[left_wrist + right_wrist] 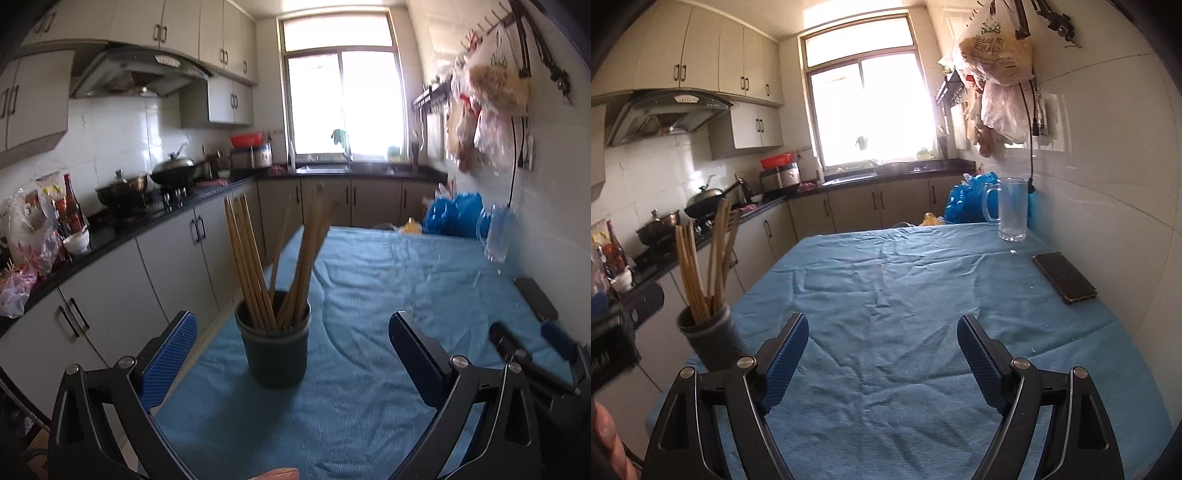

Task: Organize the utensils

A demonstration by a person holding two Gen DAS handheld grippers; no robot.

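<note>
Both blue-padded fingers of the left gripper stand wide apart in the left wrist view, pinching nothing. Just ahead of the gap between them stands a dark round holder, upright on the blue tablecloth near the table's left edge, touched by neither pad. A bundle of wooden chopsticks stands in it, fanned out, some leaning left and some right. At the right edge of this view part of the right gripper shows, blurred. A clear glass mug stands far off by the tiled wall, also blurred

From the right wrist view, the right gripper is likewise spread wide, with only bare cloth between its fingers. The holder with its chopsticks stands off to the left, beside the left finger and well clear of the gap. The glass mug stands upright at the far right corner of the table, and a dark phone lies flat near the right edge by the wall, closer than the mug
</note>
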